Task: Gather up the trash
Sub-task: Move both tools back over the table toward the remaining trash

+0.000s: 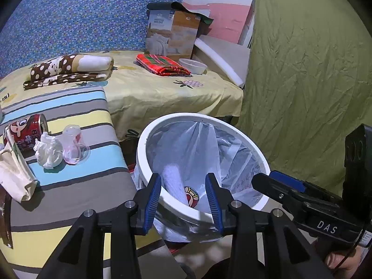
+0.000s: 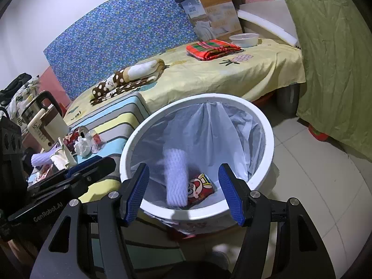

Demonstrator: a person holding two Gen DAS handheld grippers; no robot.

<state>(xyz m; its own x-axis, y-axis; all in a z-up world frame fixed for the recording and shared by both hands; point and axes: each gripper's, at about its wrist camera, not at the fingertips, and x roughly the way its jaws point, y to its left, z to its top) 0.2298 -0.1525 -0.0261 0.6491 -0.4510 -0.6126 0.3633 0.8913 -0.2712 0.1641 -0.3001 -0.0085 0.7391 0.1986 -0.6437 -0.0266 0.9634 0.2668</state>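
Bin under my released left tongs; white foam sleeve dropping inside beside red wrapper. Right tongs released, empty. Remaining tissue, can left on striped counter. Best: hold steady above rim, clear liner.

A bed under a yellow sheet fills the middle of the room, with a blue patterned board leaning on the white wall at its ten o'clock. A pink wall shows past the bed at twelve. An olive cloth hangs at two o'clock. The floor is pale tile. A striped tabletop stands at eight o'clock.
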